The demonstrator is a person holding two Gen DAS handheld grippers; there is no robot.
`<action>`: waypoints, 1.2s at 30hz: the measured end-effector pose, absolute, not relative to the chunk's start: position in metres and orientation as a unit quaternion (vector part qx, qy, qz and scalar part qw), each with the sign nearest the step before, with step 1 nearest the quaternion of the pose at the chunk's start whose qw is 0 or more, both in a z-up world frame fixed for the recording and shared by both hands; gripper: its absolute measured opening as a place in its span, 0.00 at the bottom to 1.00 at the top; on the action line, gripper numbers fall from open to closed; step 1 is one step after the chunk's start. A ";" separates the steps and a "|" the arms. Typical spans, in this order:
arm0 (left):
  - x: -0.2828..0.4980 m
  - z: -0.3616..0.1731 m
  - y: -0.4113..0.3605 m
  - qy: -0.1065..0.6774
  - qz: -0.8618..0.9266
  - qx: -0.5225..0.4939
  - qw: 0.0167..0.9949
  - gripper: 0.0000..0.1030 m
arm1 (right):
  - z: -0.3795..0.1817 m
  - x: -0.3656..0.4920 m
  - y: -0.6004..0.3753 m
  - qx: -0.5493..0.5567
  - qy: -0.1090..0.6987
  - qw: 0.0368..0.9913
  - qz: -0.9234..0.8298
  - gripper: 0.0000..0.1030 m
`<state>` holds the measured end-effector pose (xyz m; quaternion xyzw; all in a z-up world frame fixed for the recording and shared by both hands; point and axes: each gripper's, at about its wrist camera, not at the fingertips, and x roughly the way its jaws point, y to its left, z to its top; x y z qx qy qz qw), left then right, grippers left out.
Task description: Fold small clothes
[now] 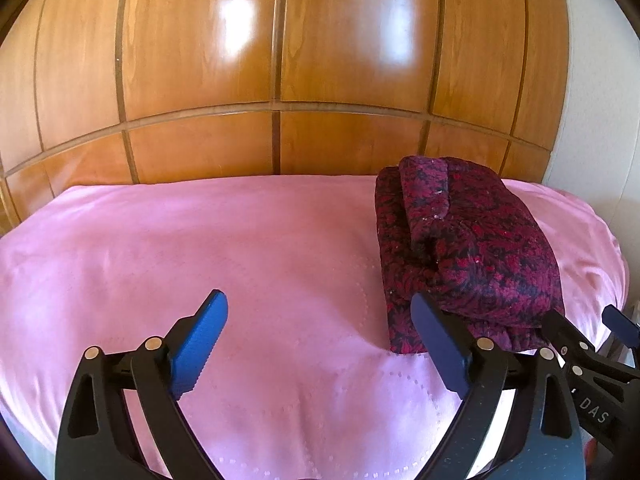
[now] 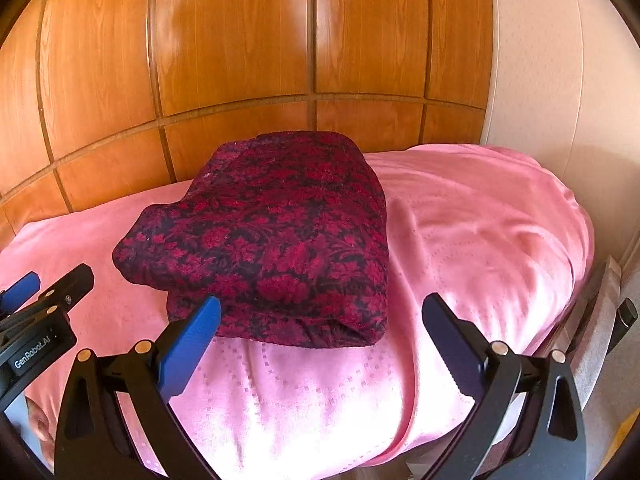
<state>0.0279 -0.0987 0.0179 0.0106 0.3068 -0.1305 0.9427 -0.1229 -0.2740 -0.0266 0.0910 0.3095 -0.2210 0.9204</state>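
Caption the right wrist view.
Open right gripper hovers before a folded dark red floral-patterned garment on a pink cloth-covered surface.

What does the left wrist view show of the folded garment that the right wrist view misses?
Left wrist only: the folded garment has a narrow rolled strip lying along its top.

Right wrist only: its broad smooth top face and the bed's right edge beside the cream wall.

Both: the garment on the pink bedspread, wooden panelling behind, both grippers open, nothing between them.

Pink-sheeted bed (image 2: 460, 216) w/ folded red-black floral garment (image 2: 272, 236) lying on top.
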 end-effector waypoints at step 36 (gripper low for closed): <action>0.024 0.027 -0.093 0.294 -0.132 0.006 0.947 0.92 | -0.028 -0.117 -0.272 0.095 0.314 0.922 -0.208 0.98</action>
